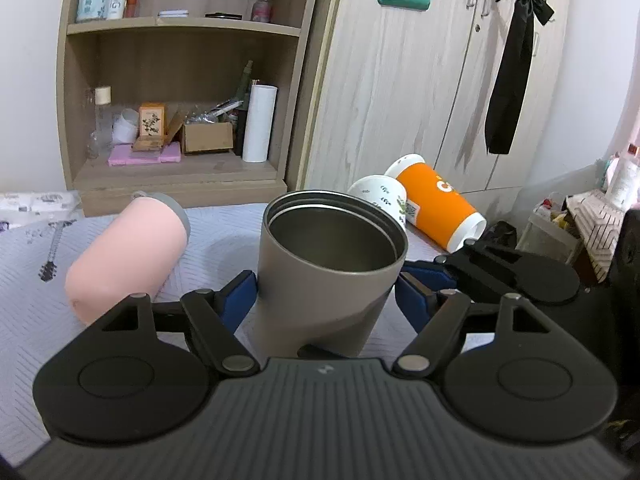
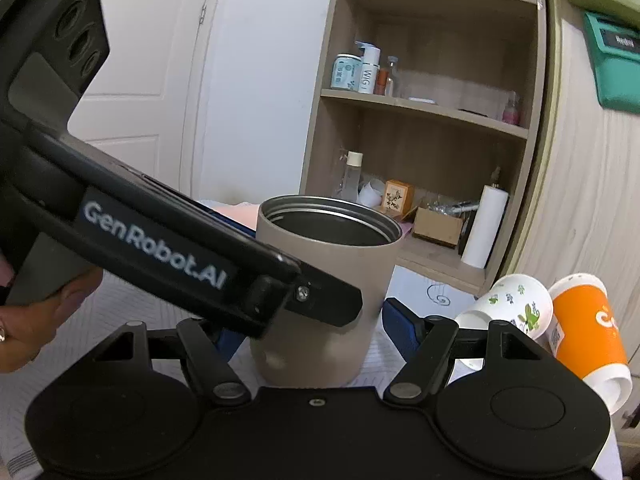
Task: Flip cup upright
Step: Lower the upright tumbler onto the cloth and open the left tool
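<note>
The grey metal tumbler (image 1: 328,272) stands upright, mouth up, on the pale patterned bedcover (image 1: 36,320), between the fingers of both grippers.

Hidden or unclear: the tumbler's base is cut off by the gripper body in both views. In the left wrist view, the left gripper (image 1: 326,290) has its blue pads (image 1: 236,300) spread wide either side of the tumbler; the left pad sits at the wall, the right pad stands apart, and actual contact cannot be confirmed. In the right wrist view, the right gripper (image 2: 304,332) is likewise spread wide; its left finger is hidden behind the left gripper's black arm, which crosses the tumbler's front.

View differences: only the left wrist view shows the pink bottle (image 1: 128,260) lying on its side, left of the tumbler. Only the right wrist view shows the person's hand (image 2: 36,320) at the left edge.

Surroundings: a floral white cup (image 1: 380,196) and an orange paper cup (image 1: 436,208) lie tipped over, far right of the tumbler, touching each other. A wooden shelf unit (image 1: 180,28) stands beyond.
</note>
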`<state>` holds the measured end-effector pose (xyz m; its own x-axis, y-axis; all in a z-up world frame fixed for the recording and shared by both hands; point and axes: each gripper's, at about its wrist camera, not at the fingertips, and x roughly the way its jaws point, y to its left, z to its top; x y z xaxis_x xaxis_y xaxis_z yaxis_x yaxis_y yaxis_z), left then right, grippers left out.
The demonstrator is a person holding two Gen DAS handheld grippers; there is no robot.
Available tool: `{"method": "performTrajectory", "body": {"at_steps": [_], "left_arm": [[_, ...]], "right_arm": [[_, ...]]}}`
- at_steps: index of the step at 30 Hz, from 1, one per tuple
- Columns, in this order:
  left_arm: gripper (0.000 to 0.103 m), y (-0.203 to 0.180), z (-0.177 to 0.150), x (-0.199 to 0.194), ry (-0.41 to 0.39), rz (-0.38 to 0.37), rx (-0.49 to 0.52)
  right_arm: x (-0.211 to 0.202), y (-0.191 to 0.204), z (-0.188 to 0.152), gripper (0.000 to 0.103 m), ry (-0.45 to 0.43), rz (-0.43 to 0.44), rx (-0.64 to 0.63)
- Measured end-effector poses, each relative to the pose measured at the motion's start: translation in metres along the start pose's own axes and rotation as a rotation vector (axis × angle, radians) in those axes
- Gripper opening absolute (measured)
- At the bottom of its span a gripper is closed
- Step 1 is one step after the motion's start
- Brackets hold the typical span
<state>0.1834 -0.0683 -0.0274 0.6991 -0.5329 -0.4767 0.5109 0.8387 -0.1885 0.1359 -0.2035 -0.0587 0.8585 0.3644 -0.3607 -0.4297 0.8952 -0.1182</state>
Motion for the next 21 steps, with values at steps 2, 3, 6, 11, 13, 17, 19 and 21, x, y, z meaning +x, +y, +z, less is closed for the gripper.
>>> {"method": "performTrajectory", "body": {"at_steps": [2, 3, 6, 11, 13, 17, 19, 21], "left_arm": [[0.076, 0.0, 0.0, 0.0, -0.007, 0.005, -0.015], [0.076, 0.0, -0.001, 0.0, -0.009, 0.007, -0.019], [0.077, 0.001, -0.002, -0.003, -0.005, 0.012, -0.056], [0.086, 0.0, -0.008, -0.013, -0.024, 0.071, -0.078], [0.086, 0.001, -0.01, -0.021, -0.026, 0.088, -0.086], [0.086, 0.001, -0.016, -0.044, -0.041, 0.119, -0.106], [0.088, -0.001, -0.019, -0.058, -0.056, 0.141, -0.111], [0.089, -0.004, -0.022, -0.069, -0.064, 0.171, -0.116]], "right_arm": [[0.0, -0.001, 0.0, 0.075, 0.0, -0.001, 0.009], [-0.001, 0.001, 0.0, 0.075, 0.004, -0.008, 0.005], [-0.003, 0.008, 0.001, 0.077, 0.005, -0.037, -0.029], [-0.015, 0.011, 0.001, 0.084, 0.005, -0.049, -0.016], [-0.021, 0.013, -0.001, 0.085, 0.003, -0.048, -0.002], [-0.035, 0.018, -0.004, 0.085, 0.0, -0.066, 0.02], [-0.043, 0.018, -0.003, 0.086, -0.008, -0.072, 0.039], [-0.052, 0.019, -0.003, 0.086, -0.013, -0.082, 0.055]]}}
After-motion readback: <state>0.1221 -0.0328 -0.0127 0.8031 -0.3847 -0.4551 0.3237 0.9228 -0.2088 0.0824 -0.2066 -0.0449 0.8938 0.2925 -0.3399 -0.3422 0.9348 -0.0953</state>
